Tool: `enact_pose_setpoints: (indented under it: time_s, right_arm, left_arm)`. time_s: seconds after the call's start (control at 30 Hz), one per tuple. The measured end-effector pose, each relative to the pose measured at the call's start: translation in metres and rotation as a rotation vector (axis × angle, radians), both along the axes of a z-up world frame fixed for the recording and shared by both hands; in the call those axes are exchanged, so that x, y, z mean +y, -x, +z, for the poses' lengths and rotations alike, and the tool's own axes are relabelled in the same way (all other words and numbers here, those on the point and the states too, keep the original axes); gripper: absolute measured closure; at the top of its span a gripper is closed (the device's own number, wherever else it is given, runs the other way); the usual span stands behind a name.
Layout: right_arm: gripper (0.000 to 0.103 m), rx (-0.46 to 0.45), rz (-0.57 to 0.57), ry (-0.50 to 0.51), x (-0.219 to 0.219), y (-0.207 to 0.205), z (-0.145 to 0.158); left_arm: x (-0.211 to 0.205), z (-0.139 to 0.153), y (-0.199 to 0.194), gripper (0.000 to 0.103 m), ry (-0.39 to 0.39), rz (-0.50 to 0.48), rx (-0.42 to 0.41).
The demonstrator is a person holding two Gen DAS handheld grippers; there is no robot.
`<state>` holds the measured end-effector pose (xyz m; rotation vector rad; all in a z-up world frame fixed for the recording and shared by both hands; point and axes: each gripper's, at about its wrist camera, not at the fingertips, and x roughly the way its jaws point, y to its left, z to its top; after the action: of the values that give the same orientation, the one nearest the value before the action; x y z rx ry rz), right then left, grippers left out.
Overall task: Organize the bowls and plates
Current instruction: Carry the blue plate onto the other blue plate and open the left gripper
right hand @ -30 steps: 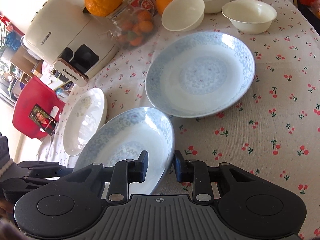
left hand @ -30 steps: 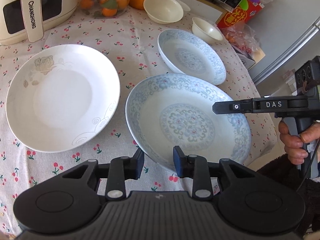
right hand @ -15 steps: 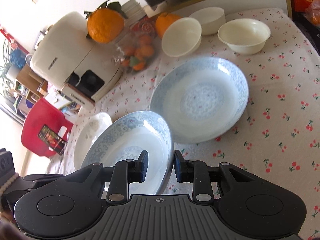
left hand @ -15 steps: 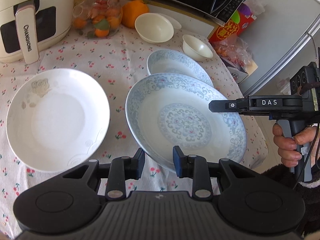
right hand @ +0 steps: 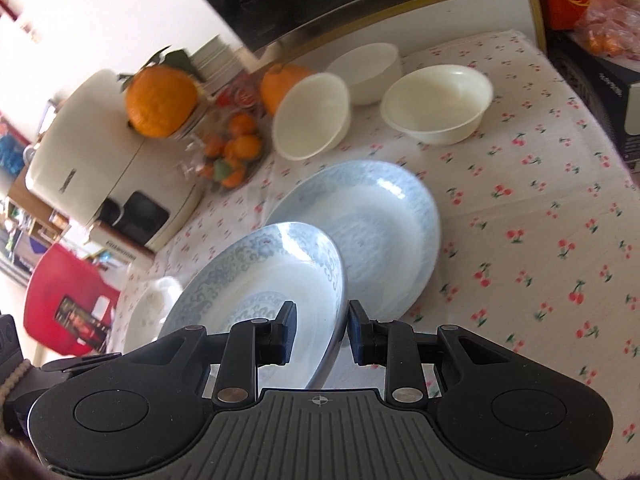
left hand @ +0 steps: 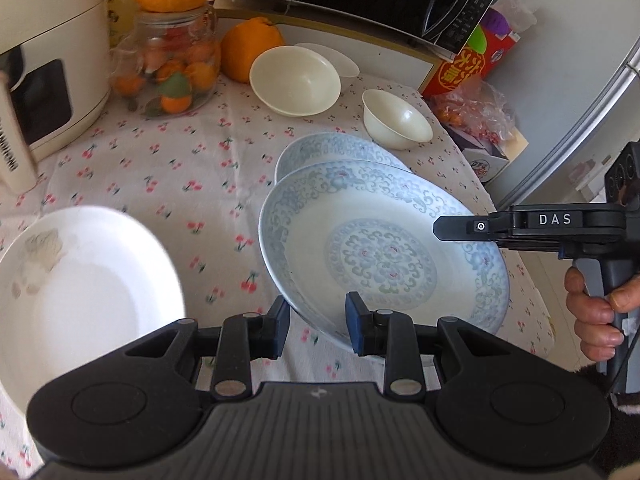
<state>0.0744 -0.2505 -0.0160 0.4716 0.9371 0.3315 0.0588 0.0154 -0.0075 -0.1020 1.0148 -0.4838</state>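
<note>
Both grippers pinch one blue plate [left hand: 384, 256] by its rim: the left gripper [left hand: 318, 322] at the near edge, the right gripper [right hand: 322, 330] at the opposite side, jaws pressed on the rim between them. The plate hangs tilted above the cloth [left hand: 168, 168], hiding most of a second blue plate [left hand: 324, 148] behind it. Whether the two touch is hard to tell. A white plate [left hand: 80, 296] lies left, blurred and cut off. Two cream bowls [left hand: 296, 80] sit behind; a third bowl [right hand: 368, 70] shows only partly.
</note>
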Motion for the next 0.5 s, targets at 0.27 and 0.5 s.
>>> enact_pose_setpoints:
  time_s: [0.27, 0.5]
  right_arm:
    - [0.076, 0.035, -0.058, 0.021, -0.014, -0.021, -0.009]
    - [0.076, 0.051, -0.062, 0.068, -0.014, -0.031, -0.018]
  left_arm:
    - [-0.02, -0.011, -0.02, 0.076, -0.025, 0.0, 0.019]
    - [-0.029, -0.014, -0.027, 0.077, -0.081, -0.005, -0.012]
